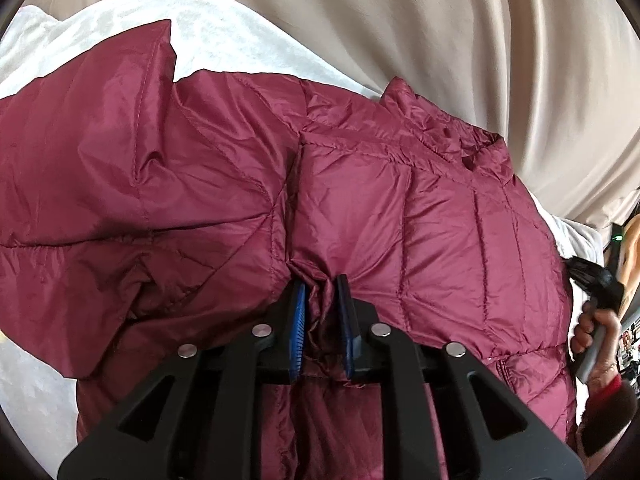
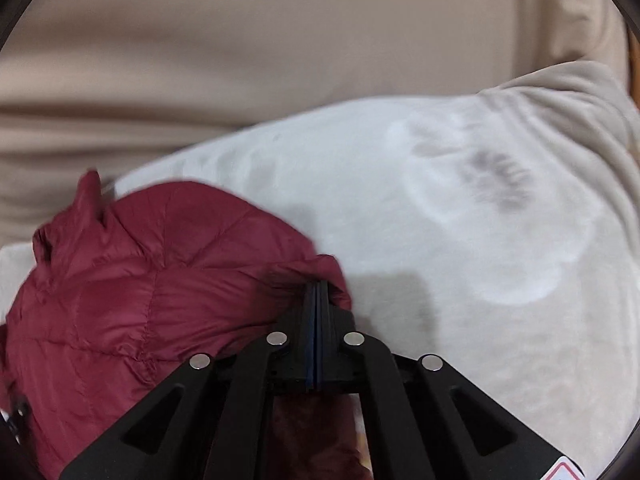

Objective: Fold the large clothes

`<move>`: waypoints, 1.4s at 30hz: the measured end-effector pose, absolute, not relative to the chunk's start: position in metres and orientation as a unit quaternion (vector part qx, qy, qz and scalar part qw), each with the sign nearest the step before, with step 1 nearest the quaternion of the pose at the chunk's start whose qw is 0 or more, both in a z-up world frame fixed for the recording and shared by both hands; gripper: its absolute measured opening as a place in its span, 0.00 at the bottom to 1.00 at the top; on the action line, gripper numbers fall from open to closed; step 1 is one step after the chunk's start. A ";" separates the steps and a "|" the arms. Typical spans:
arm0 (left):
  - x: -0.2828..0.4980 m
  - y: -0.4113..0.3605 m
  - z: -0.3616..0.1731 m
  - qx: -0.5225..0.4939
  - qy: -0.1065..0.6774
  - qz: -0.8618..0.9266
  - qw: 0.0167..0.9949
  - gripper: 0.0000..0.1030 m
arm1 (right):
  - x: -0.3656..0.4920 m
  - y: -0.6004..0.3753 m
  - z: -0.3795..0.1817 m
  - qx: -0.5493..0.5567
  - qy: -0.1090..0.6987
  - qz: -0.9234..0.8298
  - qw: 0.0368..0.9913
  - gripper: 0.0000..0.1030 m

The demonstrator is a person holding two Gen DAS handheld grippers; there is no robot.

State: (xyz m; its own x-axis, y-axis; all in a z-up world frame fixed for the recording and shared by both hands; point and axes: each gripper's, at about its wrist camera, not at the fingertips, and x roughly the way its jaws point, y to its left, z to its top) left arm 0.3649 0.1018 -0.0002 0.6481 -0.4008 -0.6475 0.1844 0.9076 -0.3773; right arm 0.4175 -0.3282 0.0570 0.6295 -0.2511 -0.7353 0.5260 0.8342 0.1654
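A maroon quilted puffer jacket (image 1: 440,220) lies spread on a white fleece blanket (image 1: 240,40). Its collar is at the upper right of the left wrist view and a sleeve is bunched to the left. My left gripper (image 1: 322,292) is shut on a pinch of the jacket's fabric between its blue pads (image 1: 298,320). In the right wrist view the jacket (image 2: 140,280) fills the lower left. My right gripper (image 2: 318,288) is shut on the jacket's edge, jaws pressed together. The right gripper and the hand holding it also show at the right edge of the left wrist view (image 1: 596,304).
The white blanket (image 2: 460,240) stretches out to the right of the jacket. Beige curtains (image 1: 480,40) hang behind the surface and also show in the right wrist view (image 2: 280,40). Dark clutter sits at the far right edge (image 1: 628,332).
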 end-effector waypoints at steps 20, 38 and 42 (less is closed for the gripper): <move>0.306 0.250 0.058 -0.219 0.304 -0.017 0.927 0.70 | 0.299 -0.222 0.060 0.139 0.405 -0.078 0.900 0.16; 0.336 0.489 0.020 -0.375 0.282 0.174 0.866 0.05 | 0.269 -0.183 0.026 0.110 0.426 -0.066 0.896 0.21; 0.335 0.433 0.076 -0.319 0.232 0.120 0.911 0.03 | 0.267 -0.180 0.027 0.099 0.424 -0.075 0.897 0.21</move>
State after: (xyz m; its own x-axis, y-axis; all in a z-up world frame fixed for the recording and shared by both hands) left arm 0.3353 0.4333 0.0756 0.8630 0.0712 -0.5001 -0.3676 0.7677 -0.5250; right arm 0.2672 -0.1800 0.0267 0.6284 -0.0506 -0.7762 0.2180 0.9694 0.1132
